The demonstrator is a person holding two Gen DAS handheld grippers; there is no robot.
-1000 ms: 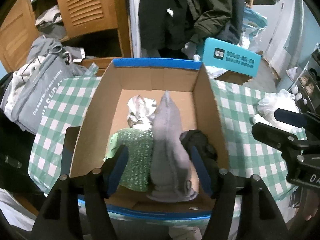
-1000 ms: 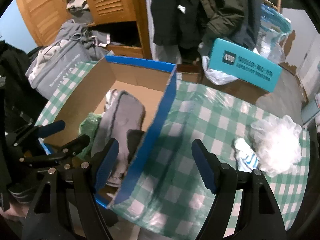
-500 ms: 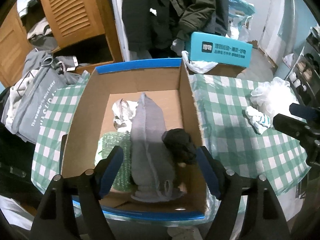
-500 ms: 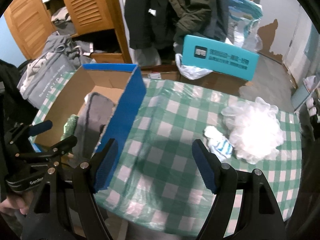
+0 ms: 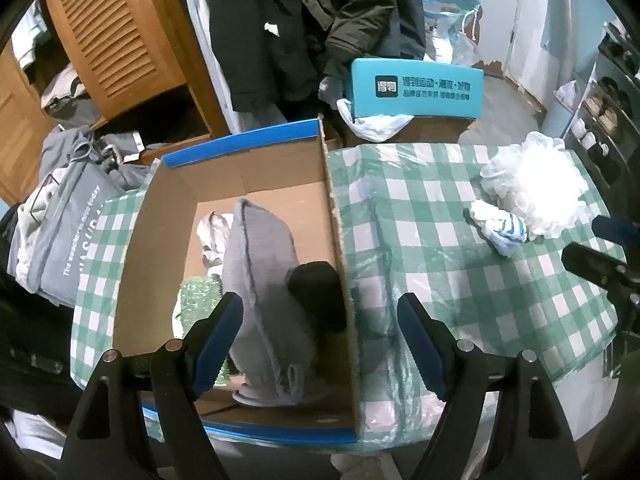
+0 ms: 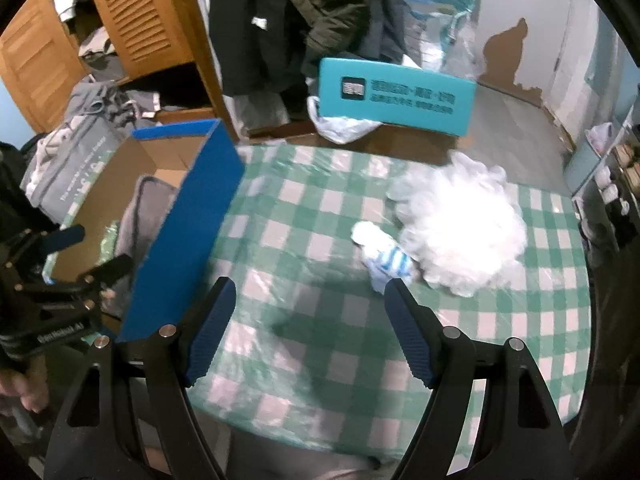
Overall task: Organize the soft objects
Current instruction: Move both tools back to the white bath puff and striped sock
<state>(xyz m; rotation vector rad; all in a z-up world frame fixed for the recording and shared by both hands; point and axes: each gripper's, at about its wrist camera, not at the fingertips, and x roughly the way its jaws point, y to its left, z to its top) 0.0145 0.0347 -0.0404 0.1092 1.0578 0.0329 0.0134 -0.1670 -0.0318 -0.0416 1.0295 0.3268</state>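
Task looks mostly done but not finished. The cardboard box (image 5: 256, 184), centre-left of the left wrist view, already holds a grey cloth item (image 5: 264, 280), a black bundle (image 5: 320, 296) against the box's right wall, a green sparkly piece (image 5: 196, 300) at lower left and a white crumpled item (image 5: 210, 228) further back. Still out on the checked tablecloth (image 6: 304, 320), right of centre in the right wrist view: a white mesh puff (image 6: 460, 232) and a small blue-striped white roll (image 6: 384, 260) touching its lower-left edge. Left gripper (image 5: 320, 344) is opening w/ nothing pinched, straddling the box's right wall. Right gripper (image 6: 310, 330) is spread wide & empty, aimed near the roll. Approx two items left.
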